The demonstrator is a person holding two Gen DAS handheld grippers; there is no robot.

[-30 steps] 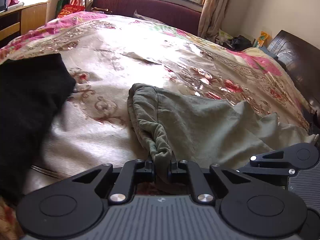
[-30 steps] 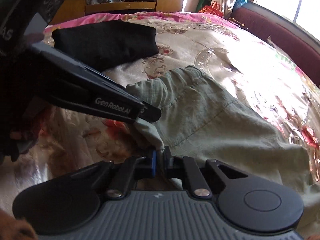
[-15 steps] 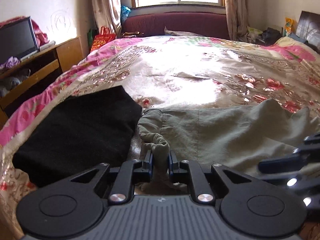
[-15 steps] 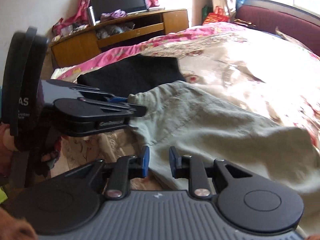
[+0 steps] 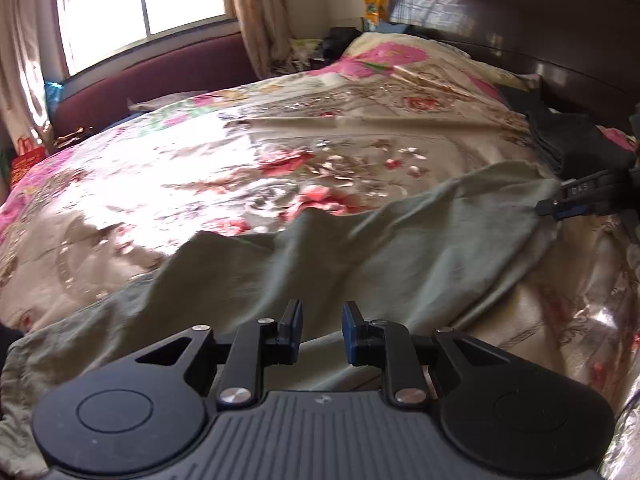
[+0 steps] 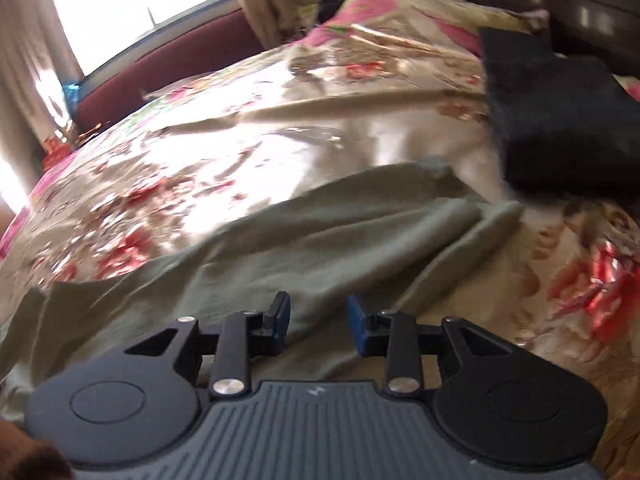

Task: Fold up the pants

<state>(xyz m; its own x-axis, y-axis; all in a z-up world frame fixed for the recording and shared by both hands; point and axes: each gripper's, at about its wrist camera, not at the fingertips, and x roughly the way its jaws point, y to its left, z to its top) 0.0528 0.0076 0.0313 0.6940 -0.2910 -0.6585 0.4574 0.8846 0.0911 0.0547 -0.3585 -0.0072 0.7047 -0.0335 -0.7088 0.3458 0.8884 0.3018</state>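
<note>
Bed, floral satin bedspread (image 5: 208,168): carries the olive-green pants (image 5: 360,248), laid lengthwise along its near edge, spread for folding. Left gripper (image 5: 320,326) and right gripper (image 6: 318,318): jaws opening, nothing between them, above the cloth.

Pants (image 5: 360,248) spread across bedspread (image 5: 200,168); folded dark garment (image 6: 560,120) beyond right end, headboard (image 5: 520,20) behind.

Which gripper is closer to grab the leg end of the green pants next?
Probably the right gripper. In its view the pants end just ahead, near the black folded cloth. The left gripper hovers over the middle of the pants. Both jaws are opening, with nothing pinched.
</note>
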